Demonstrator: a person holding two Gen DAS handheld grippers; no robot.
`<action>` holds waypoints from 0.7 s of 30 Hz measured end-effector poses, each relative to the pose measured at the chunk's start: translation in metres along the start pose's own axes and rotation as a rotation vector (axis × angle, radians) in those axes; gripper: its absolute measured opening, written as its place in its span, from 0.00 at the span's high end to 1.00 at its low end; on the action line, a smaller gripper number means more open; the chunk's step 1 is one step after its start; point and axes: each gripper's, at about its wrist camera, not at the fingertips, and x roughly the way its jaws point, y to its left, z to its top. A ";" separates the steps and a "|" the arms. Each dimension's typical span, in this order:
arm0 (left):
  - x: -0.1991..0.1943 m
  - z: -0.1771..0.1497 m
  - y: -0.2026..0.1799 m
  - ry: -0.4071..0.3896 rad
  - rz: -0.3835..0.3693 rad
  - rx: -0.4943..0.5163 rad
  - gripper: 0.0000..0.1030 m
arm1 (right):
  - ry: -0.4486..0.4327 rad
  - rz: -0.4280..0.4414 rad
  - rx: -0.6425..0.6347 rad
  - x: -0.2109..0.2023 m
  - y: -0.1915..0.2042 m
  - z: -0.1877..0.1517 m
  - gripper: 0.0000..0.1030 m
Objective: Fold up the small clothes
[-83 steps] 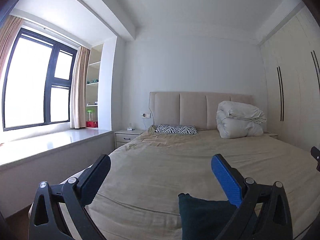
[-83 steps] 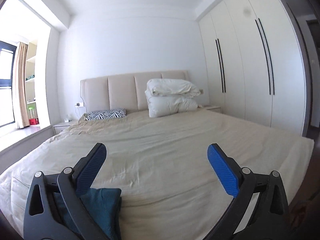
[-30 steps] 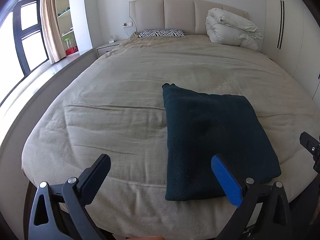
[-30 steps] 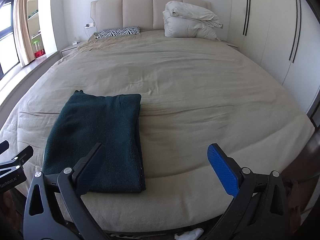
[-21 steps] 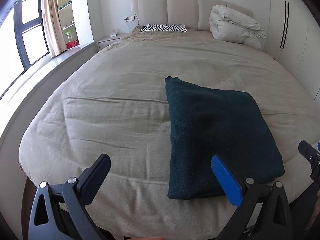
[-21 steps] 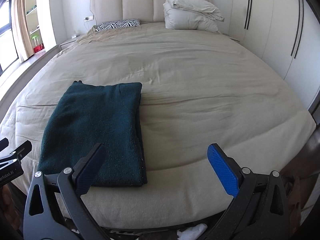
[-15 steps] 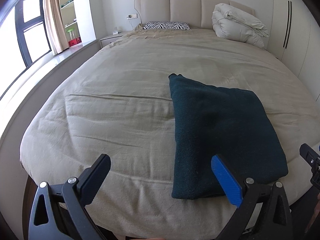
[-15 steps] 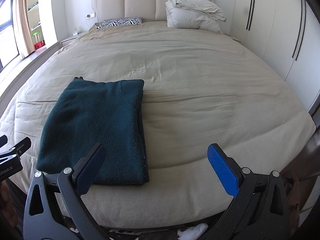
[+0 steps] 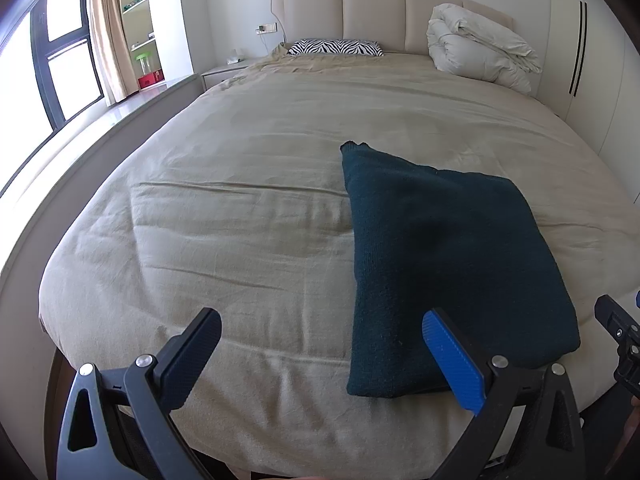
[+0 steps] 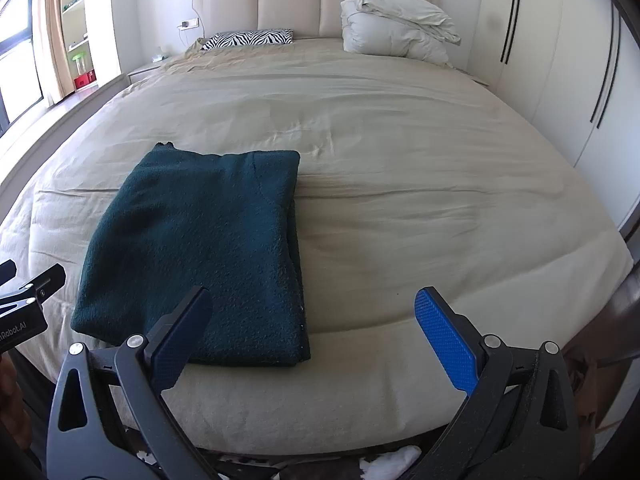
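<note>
Two hand-held grippers spread above one folded garment.

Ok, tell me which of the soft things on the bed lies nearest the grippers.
The dark green folded garment, flat at the foot of the bed. The zebra-print pillow and the white folded duvet sit far off by the headboard.

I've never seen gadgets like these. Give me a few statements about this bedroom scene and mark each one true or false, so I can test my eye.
1. The dark green garment lies folded on the bed. True.
2. The left gripper is clamped on the garment. False: its jaws stand open and hold nothing.
3. A zebra-print pillow sits by the headboard. True.
4. The right gripper is shut. False: it is open and empty.
5. The white duvet is spread flat. False: it is bundled up.
</note>
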 end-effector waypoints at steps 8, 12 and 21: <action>0.002 -0.001 0.001 0.002 -0.001 -0.001 0.00 | 0.002 0.001 0.000 0.001 0.002 -0.001 0.00; 0.002 -0.001 0.001 0.002 -0.001 0.000 0.00 | 0.002 0.000 0.001 0.001 0.002 -0.001 0.00; 0.004 -0.003 0.001 0.006 -0.004 0.003 0.00 | 0.000 0.001 0.001 0.001 0.002 -0.001 0.00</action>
